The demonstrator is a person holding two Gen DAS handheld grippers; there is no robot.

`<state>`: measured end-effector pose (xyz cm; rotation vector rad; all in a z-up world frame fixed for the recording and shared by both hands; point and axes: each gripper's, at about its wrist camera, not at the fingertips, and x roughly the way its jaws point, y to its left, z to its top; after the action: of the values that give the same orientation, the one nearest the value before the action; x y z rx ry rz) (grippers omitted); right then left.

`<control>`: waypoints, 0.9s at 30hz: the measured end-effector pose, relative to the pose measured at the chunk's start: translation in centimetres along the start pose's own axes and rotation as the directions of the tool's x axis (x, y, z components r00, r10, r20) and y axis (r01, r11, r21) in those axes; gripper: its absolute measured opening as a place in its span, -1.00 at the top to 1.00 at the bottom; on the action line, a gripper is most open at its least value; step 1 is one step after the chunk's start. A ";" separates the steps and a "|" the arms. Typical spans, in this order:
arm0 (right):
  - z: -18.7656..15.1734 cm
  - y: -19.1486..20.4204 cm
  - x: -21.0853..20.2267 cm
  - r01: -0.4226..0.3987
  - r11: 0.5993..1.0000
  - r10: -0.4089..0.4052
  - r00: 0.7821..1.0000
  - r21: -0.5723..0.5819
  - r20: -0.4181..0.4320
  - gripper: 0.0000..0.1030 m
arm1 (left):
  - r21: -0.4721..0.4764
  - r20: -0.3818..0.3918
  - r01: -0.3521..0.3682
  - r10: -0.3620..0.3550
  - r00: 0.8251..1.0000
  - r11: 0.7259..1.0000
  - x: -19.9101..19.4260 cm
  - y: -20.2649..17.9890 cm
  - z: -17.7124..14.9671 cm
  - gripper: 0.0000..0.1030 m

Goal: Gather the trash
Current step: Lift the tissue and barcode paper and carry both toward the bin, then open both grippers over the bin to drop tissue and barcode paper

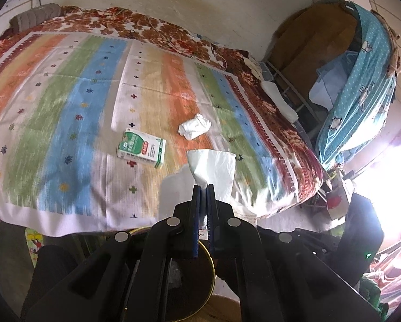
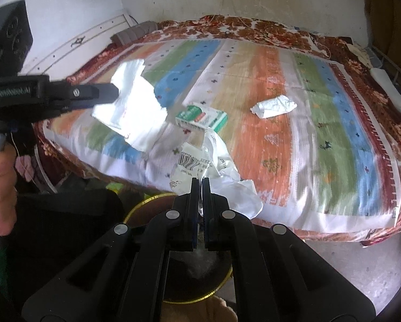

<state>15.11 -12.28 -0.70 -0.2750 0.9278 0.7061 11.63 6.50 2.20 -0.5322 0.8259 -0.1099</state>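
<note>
My left gripper (image 1: 203,186) is shut on a white tissue (image 1: 213,167) and holds it above the near edge of the bed; it also shows in the right wrist view (image 2: 117,91) with the tissue (image 2: 132,112). My right gripper (image 2: 201,179) is shut on a crumpled white plastic wrapper with a barcode (image 2: 200,161). A green-and-white carton (image 1: 141,147) (image 2: 201,118) and a crumpled white paper wad (image 1: 195,126) (image 2: 274,106) lie on the striped bedspread (image 1: 66,102) (image 2: 321,147). A round dark bin with a gold rim (image 1: 200,276) (image 2: 146,201) sits below both grippers.
A brown floral blanket (image 1: 146,26) lines the bed's far side by the wall. A blue patterned cloth (image 1: 361,86) hangs over a rack at the right. A folded grey cloth (image 1: 35,16) lies at the bed's far left corner. Pale floor (image 2: 361,265) lies right of the bin.
</note>
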 end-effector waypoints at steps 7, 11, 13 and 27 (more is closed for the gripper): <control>-1.9 0.4 0.6 0.004 1.000 -0.003 0.999 0.003 -0.052 0.96 | 0.016 -0.025 0.005 -0.005 1.000 1.000 0.1 -0.8 -2.1 0.93; -3.1 0.7 1.0 0.013 1.000 -0.013 0.996 0.001 -0.084 0.96 | 0.025 -0.051 0.006 -0.005 0.999 1.000 0.5 -1.2 -3.6 0.93; -3.8 0.7 1.2 0.014 1.000 -0.013 0.995 0.011 -0.103 0.96 | 0.049 -0.071 -0.003 0.007 0.997 0.999 0.7 -1.5 -4.4 0.92; -7.7 1.7 5.1 0.042 0.999 -0.035 0.964 0.023 -0.264 0.96 | 0.009 -0.219 -0.127 0.126 0.968 0.992 4.1 0.1 -8.5 0.92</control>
<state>11.10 -12.66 -9.17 -0.3677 1.1821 0.6289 8.28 1.88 -5.29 -0.4758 1.0739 -0.0491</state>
